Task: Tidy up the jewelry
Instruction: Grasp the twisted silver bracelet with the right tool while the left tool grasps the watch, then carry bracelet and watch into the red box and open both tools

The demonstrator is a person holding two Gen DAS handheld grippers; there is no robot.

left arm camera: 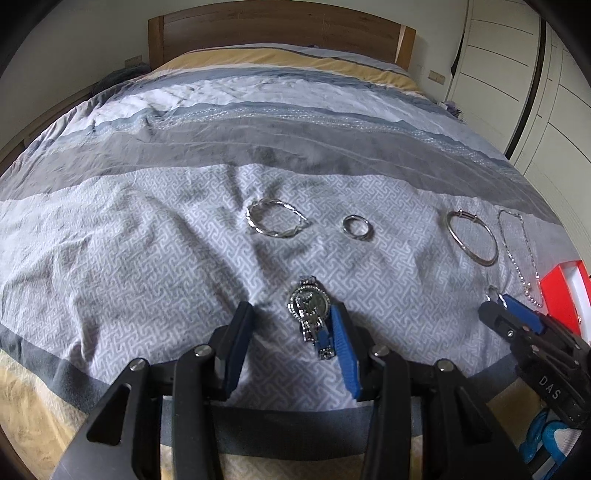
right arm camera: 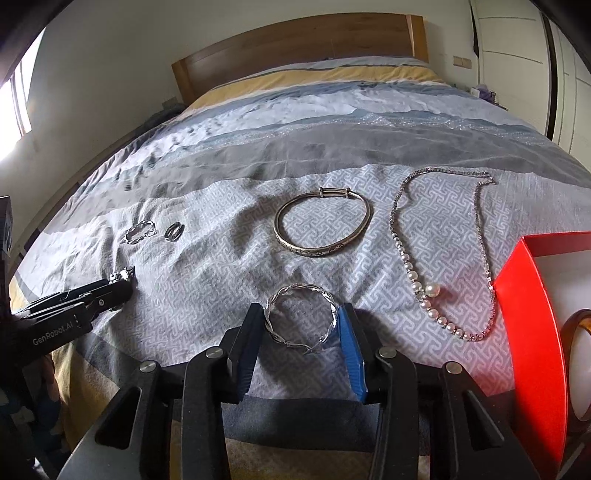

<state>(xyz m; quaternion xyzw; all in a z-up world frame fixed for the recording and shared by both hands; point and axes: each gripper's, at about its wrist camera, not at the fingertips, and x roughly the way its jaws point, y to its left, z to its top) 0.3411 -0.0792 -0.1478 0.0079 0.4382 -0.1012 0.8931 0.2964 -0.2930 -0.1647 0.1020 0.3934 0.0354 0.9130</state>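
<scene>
Bedspread (right arm camera: 184, 295) near its front edge: twisted bangle (right arm camera: 301, 319) is bracketed and pinched by right gripper (right arm camera: 301, 325), while watch (left arm camera: 309, 306), strap lengthwise, sits inside left gripper's (left arm camera: 291, 332) half-spread, non-touching fingers.

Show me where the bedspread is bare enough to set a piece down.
Bare: the wide stretch of bedspread beyond the jewelry toward the headboard, and the patch left of the watch and twisted ring. Crowded on the right: held twisted bracelet, bangle, pearl necklace and red box sit close together.
</scene>
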